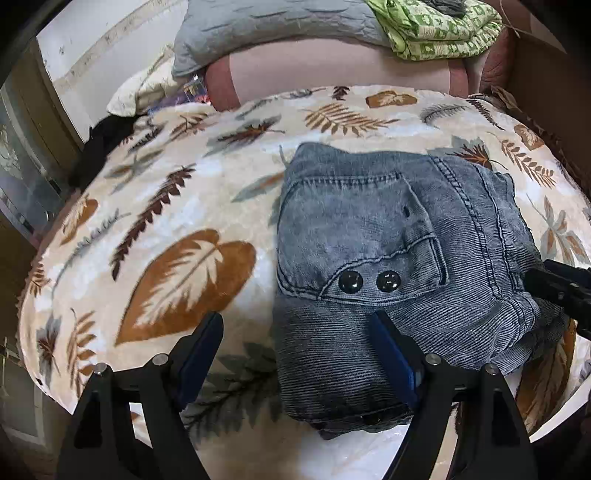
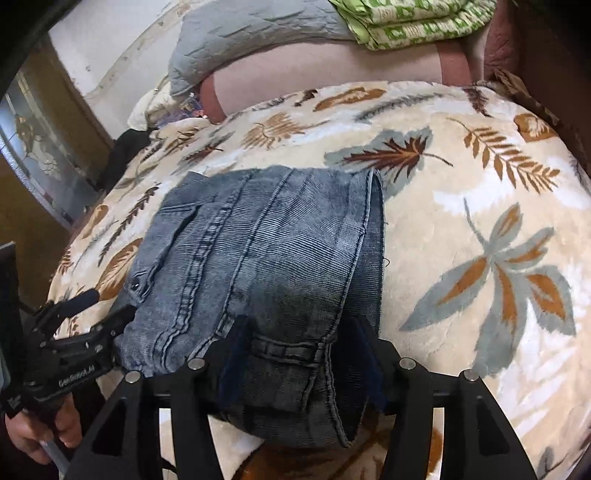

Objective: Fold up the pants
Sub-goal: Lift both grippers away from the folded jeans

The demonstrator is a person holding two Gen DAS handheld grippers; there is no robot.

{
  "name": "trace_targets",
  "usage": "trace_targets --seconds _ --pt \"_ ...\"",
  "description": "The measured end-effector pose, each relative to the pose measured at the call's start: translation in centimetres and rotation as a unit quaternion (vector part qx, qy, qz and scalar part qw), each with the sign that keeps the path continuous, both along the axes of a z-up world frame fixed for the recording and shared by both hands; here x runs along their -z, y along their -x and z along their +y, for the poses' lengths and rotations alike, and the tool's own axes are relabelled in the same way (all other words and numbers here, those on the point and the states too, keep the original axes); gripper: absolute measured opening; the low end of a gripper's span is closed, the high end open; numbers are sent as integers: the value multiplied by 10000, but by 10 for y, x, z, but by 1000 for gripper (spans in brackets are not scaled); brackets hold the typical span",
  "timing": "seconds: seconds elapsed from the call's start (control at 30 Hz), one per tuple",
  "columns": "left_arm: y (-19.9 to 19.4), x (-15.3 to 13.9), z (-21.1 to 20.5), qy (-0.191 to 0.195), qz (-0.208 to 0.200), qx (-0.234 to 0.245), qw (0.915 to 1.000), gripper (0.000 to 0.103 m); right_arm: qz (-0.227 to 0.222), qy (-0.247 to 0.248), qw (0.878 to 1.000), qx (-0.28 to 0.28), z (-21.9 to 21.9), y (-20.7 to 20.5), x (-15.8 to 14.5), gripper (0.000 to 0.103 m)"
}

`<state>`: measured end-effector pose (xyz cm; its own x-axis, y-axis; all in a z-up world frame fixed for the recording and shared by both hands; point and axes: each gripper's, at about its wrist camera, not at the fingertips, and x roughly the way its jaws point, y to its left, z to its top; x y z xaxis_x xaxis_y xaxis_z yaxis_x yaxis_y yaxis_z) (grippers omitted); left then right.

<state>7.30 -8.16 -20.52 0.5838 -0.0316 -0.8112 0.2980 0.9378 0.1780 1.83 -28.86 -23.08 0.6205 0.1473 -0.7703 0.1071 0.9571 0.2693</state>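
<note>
Folded blue denim pants [image 1: 369, 221] lie on a cream blanket with a leaf print [image 1: 147, 192], back pocket and two black buttons facing up. My left gripper [image 1: 297, 332] is open wide over their near left corner. Its right finger [image 1: 391, 350] rests above the cloth and its left finger [image 1: 203, 347] hangs over bare blanket. In the right wrist view the pants [image 2: 266, 251] show their seams and belt loop. My right gripper [image 2: 299, 332] straddles their near folded end, jaws apart, with a dark gap at the right pad. The right gripper [image 1: 561, 291] also shows at the pants' right edge.
Behind the blanket lie a grey quilted pillow [image 1: 277, 29], a green patterned folded cloth [image 1: 443, 33] and a pink cushion [image 1: 332, 74]. A black garment [image 1: 99, 147] hangs off the left edge. A person's hand [image 2: 33, 435] holds the left gripper [image 2: 74, 332].
</note>
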Motion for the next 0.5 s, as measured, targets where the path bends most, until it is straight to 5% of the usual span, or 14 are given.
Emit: trace_targets --seconds 0.5 --pt "21 -61 -13 108 -774 223 9967 82 -778 -128 9960 422 -17 17 -36 62"
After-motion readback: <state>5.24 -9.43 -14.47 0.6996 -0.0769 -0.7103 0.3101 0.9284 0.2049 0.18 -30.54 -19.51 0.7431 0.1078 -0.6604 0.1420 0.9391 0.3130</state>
